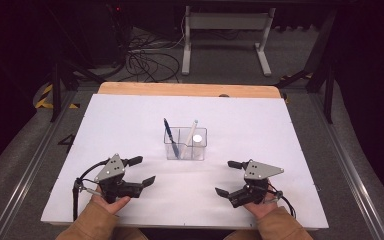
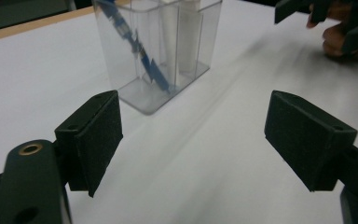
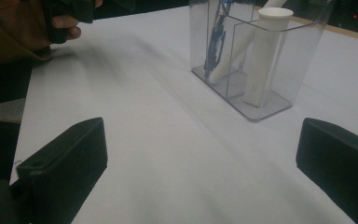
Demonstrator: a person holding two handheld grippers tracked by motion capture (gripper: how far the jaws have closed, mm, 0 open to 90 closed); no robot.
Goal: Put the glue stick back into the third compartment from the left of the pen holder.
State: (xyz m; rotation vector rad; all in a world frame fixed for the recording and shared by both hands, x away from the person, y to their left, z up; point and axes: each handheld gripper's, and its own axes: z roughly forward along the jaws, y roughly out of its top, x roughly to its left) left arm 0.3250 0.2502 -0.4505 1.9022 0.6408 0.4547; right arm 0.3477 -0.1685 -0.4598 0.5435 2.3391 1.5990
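Observation:
A clear plastic holder [image 1: 201, 150] with several compartments stands mid-table. In it lean a blue pen [image 1: 170, 136] and a thin white stick [image 1: 192, 131], and a white capped tube [image 1: 197, 139] stands upright. My left gripper [image 1: 144, 170] rests low at the near left, open and empty, pointing toward the holder. At the near right my right gripper [image 1: 225, 177] is open and empty too. The left gripper view has its jaws [image 2: 193, 140] wide apart over bare sheet, holder [image 2: 116, 60] and blue pen [image 2: 142, 56] ahead. The right gripper view shows wide jaws [image 3: 200, 163], the holder [image 3: 303, 51] and white tube [image 3: 265, 56] beyond.
A white sheet [image 1: 280, 125] covers the table, with a wooden strip [image 1: 190, 89] along the far edge. Beyond it are a white desk frame [image 1: 225, 30] and loose cables [image 1: 145, 60] on the floor. Sleeved forearms [image 1: 92, 225] enter from the near edge.

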